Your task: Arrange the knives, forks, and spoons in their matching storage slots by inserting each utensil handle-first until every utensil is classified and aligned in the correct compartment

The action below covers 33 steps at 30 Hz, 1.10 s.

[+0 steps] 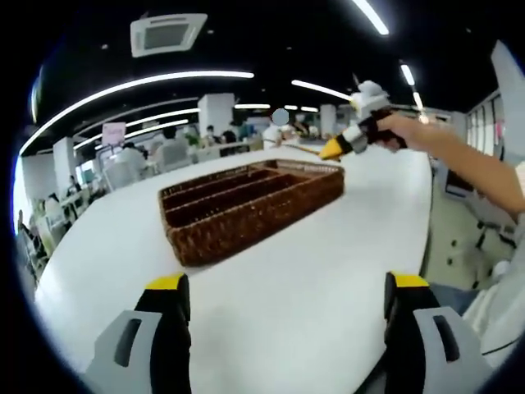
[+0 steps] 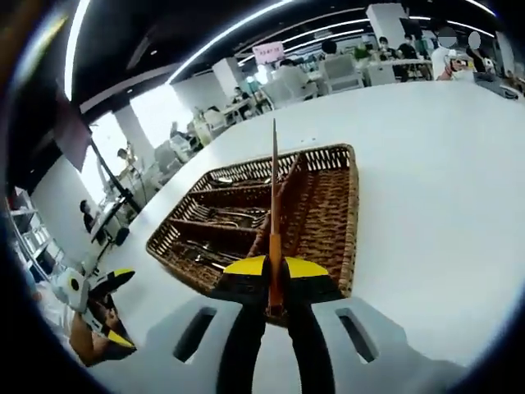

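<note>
Inside, the wicker tray holds cutlery in its slots.

We see a large open-plan office: long strip lights and a vent on a dark ceiling, rows of desks with seated people beyond our white table.

A brown woven tray with long slots is sitting on the white table. Shiny utensils are lying in its slots. A thin knife with an orange handle is pointing straight out over the tray.
</note>
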Each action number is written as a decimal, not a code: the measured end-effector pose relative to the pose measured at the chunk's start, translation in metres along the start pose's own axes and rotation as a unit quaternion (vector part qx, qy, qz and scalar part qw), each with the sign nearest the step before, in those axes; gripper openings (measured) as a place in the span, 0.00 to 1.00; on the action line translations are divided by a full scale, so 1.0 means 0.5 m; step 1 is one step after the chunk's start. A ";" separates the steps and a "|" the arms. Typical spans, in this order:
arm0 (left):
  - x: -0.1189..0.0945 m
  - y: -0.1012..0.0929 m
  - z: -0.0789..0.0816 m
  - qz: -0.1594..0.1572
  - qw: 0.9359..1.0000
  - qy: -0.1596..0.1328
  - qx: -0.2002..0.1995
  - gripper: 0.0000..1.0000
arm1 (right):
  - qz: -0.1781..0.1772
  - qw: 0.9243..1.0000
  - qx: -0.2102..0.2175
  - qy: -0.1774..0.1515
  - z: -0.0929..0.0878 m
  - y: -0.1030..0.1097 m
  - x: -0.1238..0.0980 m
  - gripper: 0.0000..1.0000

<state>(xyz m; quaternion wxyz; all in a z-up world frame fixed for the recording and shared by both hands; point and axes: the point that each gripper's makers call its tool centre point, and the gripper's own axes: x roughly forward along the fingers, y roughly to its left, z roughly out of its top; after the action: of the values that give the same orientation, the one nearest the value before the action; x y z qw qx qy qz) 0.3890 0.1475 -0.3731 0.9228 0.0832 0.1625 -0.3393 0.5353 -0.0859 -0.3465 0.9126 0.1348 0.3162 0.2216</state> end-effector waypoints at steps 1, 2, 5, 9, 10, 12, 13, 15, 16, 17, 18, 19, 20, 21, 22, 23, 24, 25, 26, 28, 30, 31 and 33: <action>-0.001 0.000 -0.001 0.000 1.000 0.000 -0.001 1.00 | 0.000 1.000 0.005 0.004 -0.001 -0.002 0.004 0.06; -0.002 0.000 -0.003 0.000 1.000 0.001 -0.001 1.00 | -0.003 1.000 0.009 0.007 -0.002 -0.005 0.006 0.06; -0.002 -0.001 -0.008 0.000 1.000 0.004 0.000 1.00 | -0.037 0.999 0.001 0.024 -0.006 -0.023 0.014 0.06; -0.003 -0.004 -0.011 -0.003 1.000 0.006 0.001 1.00 | -0.072 0.996 0.000 0.046 -0.013 -0.033 0.020 0.06; -0.002 -0.005 -0.011 -0.004 1.000 0.006 0.001 1.00 | -0.076 0.996 -0.001 0.049 -0.012 -0.036 0.020 0.06; -0.002 -0.008 -0.013 -0.006 1.000 0.007 0.004 1.00 | -0.100 0.993 -0.010 0.066 -0.013 -0.050 0.024 0.06; -0.003 -0.008 -0.014 -0.006 1.000 0.007 0.006 1.00 | -0.112 0.991 -0.012 0.073 -0.012 -0.057 0.027 0.06; -0.005 -0.008 -0.016 -0.007 1.000 0.009 0.008 1.00 | -0.117 0.990 -0.012 0.075 -0.009 -0.060 0.032 0.06; -0.005 -0.008 -0.016 -0.006 1.000 0.010 0.009 1.00 | -0.120 0.990 -0.012 0.078 -0.009 -0.061 0.034 0.06; -0.006 -0.009 -0.018 -0.006 1.000 0.010 0.010 1.00 | -0.122 0.989 -0.013 0.080 -0.008 -0.062 0.035 0.06; -0.007 -0.009 -0.018 -0.006 1.000 0.011 0.011 1.00 | -0.127 0.988 -0.016 0.082 -0.004 -0.068 0.038 0.06; -0.008 -0.008 -0.019 -0.005 1.000 0.011 0.011 1.00 | -0.133 0.987 -0.019 0.084 -0.001 -0.072 0.041 0.06; -0.009 -0.008 -0.020 -0.006 1.000 0.011 0.011 1.00 | -0.137 0.987 -0.021 0.086 0.000 -0.075 0.044 0.06; -0.010 -0.008 -0.021 -0.006 1.000 0.012 0.011 1.00 | -0.143 0.985 -0.023 0.089 0.003 -0.080 0.048 0.06; -0.010 -0.008 -0.021 -0.006 1.000 0.012 0.011 1.00 | -0.148 0.985 -0.024 0.090 -0.003 -0.078 0.044 0.06; -0.011 -0.009 -0.023 -0.007 1.000 0.013 0.012 1.00 | -0.155 0.983 -0.026 0.098 -0.004 -0.080 0.048 0.06; -0.011 -0.010 -0.024 -0.008 1.000 0.015 0.013 1.00 | -0.163 0.981 -0.028 0.105 -0.005 -0.083 0.051 0.06; -0.011 -0.010 -0.027 -0.008 1.000 0.016 0.014 1.00 | -0.169 0.979 -0.033 0.111 -0.009 -0.084 0.052 0.06; -0.011 -0.010 -0.027 -0.009 1.000 0.017 0.014 1.00 | -0.172 0.978 -0.038 0.113 -0.015 -0.082 0.050 0.06; -0.013 -0.009 -0.031 -0.009 1.000 0.019 0.015 1.00 | -0.182 0.974 -0.044 0.125 -0.025 -0.082 0.057 0.06; -0.015 -0.006 -0.033 -0.007 1.000 0.019 0.015 1.00 | -0.185 0.973 -0.042 0.135 -0.036 -0.087 0.066 0.06; -0.016 -0.005 -0.034 -0.006 1.000 0.019 0.015 1.00 | -0.184 0.972 -0.042 0.141 -0.042 -0.087 0.068 0.06; -0.019 -0.002 -0.038 -0.004 1.000 0.020 0.015 1.00 | -0.179 0.969 -0.051 0.161 -0.062 -0.083 0.070 0.06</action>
<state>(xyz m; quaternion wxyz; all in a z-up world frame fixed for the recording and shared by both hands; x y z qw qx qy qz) 0.3770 0.1572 -0.3875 0.9165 0.1034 0.1762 -0.3440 0.5534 -0.1015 -0.4040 0.8799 -0.0081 0.4665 0.0897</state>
